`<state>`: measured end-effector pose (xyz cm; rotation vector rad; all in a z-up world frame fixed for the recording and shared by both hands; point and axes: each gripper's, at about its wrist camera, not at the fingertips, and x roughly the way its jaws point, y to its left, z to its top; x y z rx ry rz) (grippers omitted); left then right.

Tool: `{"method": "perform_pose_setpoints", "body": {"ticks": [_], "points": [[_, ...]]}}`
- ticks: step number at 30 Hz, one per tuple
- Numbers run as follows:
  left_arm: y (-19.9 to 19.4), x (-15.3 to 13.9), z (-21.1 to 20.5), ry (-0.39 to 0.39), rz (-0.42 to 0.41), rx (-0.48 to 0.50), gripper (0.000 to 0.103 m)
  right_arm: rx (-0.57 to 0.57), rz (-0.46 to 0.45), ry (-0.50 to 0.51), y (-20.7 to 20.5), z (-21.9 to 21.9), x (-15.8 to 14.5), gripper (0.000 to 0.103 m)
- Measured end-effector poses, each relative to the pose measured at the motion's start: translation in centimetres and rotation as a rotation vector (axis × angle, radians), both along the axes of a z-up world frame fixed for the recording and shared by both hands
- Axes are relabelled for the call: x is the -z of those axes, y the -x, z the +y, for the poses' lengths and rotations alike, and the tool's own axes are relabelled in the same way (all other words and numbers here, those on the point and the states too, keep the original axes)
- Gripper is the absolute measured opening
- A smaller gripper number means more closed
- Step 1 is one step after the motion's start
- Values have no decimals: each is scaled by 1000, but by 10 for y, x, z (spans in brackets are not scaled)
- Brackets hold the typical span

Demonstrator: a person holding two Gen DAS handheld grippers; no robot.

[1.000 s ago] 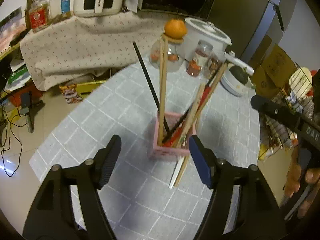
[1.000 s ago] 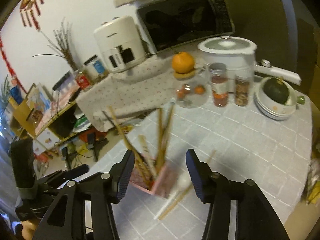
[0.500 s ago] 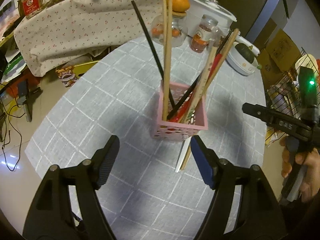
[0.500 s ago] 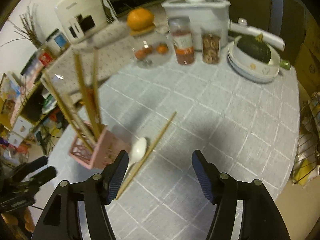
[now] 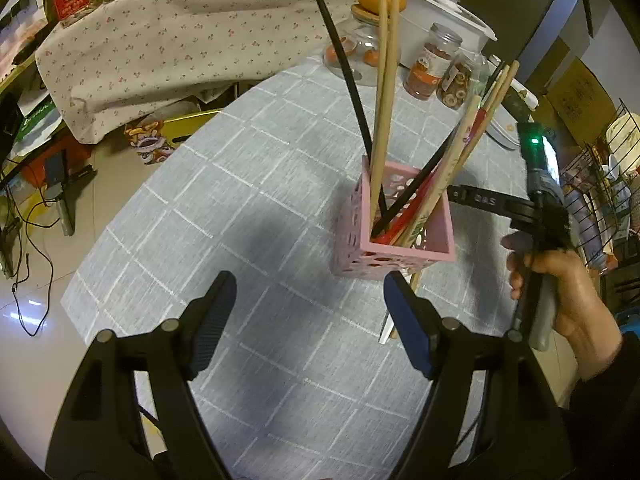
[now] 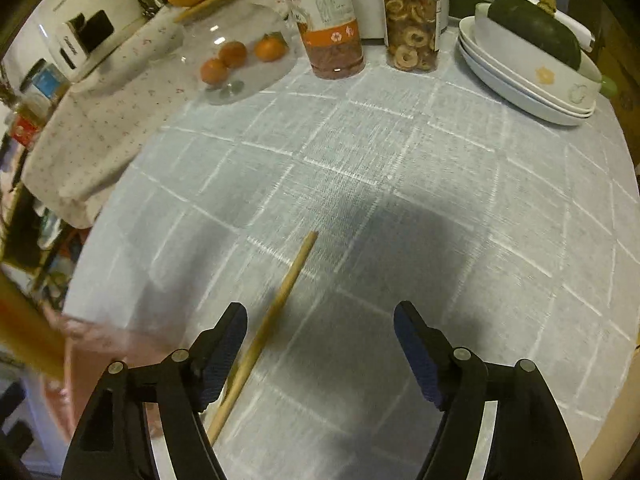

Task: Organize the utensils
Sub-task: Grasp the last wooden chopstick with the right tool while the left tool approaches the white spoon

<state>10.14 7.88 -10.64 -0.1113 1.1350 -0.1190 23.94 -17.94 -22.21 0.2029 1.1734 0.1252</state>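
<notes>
A pink perforated holder (image 5: pixel 400 236) stands on the grey checked tablecloth (image 5: pixel 256 184) with several wooden, black and red chopsticks upright in it. My left gripper (image 5: pixel 308 320) hovers open just in front of it, with nothing between the fingers. Behind the holder, the ends of a white spoon (image 5: pixel 385 330) and a wooden chopstick show past my finger. In the right wrist view that wooden chopstick (image 6: pixel 280 304) lies flat on the cloth. My right gripper (image 6: pixel 320 344) is low over it with its jaws opening, and the stick passes close to the left finger (image 6: pixel 224 344). The pads do not press on it. The holder (image 6: pixel 92 344) is a pink blur at the left.
At the table's far side are a glass dome with small oranges (image 6: pixel 240 56), two jars (image 6: pixel 332 28), and stacked white bowls (image 6: pixel 520 88) holding a dark green squash (image 6: pixel 536 28). A flowered cloth (image 5: pixel 160 48) covers a shelf on the left. A hand (image 5: pixel 572 296) holds the right gripper.
My right gripper has dropped towards the table and widened, and the lying chopstick is now between its fingers. The left gripper has sunk slightly towards the holder. The hand has come into its view.
</notes>
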Motion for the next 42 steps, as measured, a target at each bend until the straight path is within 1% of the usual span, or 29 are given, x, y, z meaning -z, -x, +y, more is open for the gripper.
{"method": "perform_pose_setpoints", "body": {"ticks": [3, 5, 10, 12, 14, 15, 16, 17, 18, 20, 22, 26, 29, 34, 35, 36, 37, 38, 39, 42], "points": [[0, 0, 2, 1, 1, 0, 76, -5, -3, 28, -7, 4, 6, 77], [0, 0, 2, 0, -1, 0, 76, -15, -15, 69, -9, 8, 9, 77], [0, 0, 1, 7, 1, 1, 76, -94, -41, 160, -2, 17, 13, 77], [1, -1, 0, 8, -1, 5, 76, -117, -45, 178, 4, 16, 11, 74], [3, -1, -3, 3, -4, 13, 76, -137, -46, 192, 10, 15, 9, 61], [5, -1, -4, 0, -5, 18, 76, -148, -42, 201, 13, 13, 7, 57], [5, -1, -6, -3, -6, 24, 76, -161, -36, 203, 17, 11, 6, 48], [7, -1, -8, -6, -5, 31, 76, -168, -24, 193, 20, 10, 5, 35], [8, 0, -10, -8, -4, 38, 76, -173, -12, 185, 24, 7, 3, 31], [10, 1, -14, -14, -2, 49, 76, -180, 14, 161, 34, 1, 1, 18], [12, 4, -18, -22, 5, 66, 76, -190, 37, 152, 45, -4, -1, 11], [15, 11, -24, -23, 25, 93, 76, -196, 69, 143, 66, -14, -5, 6], [17, 15, -30, -14, 34, 116, 76, -175, 82, 125, 77, -26, -15, 6], [21, 27, -45, 46, 24, 208, 76, -184, 44, 100, 104, -45, -46, 6], [22, 31, -47, 48, 21, 226, 75, -189, 35, 89, 109, -47, -51, 6], [22, 36, -51, 54, 21, 245, 67, -196, 24, 76, 115, -50, -56, 6], [22, 45, -56, 68, 31, 277, 61, -201, 19, 61, 120, -52, -59, 6], [22, 52, -59, 74, 45, 295, 51, -203, 18, 51, 120, -52, -60, 6], [22, 61, -62, 76, 61, 308, 45, -202, 24, 31, 124, -56, -61, 6], [19, 76, -70, 79, 71, 324, 37, -191, 49, -5, 121, -51, -59, 6]]}}
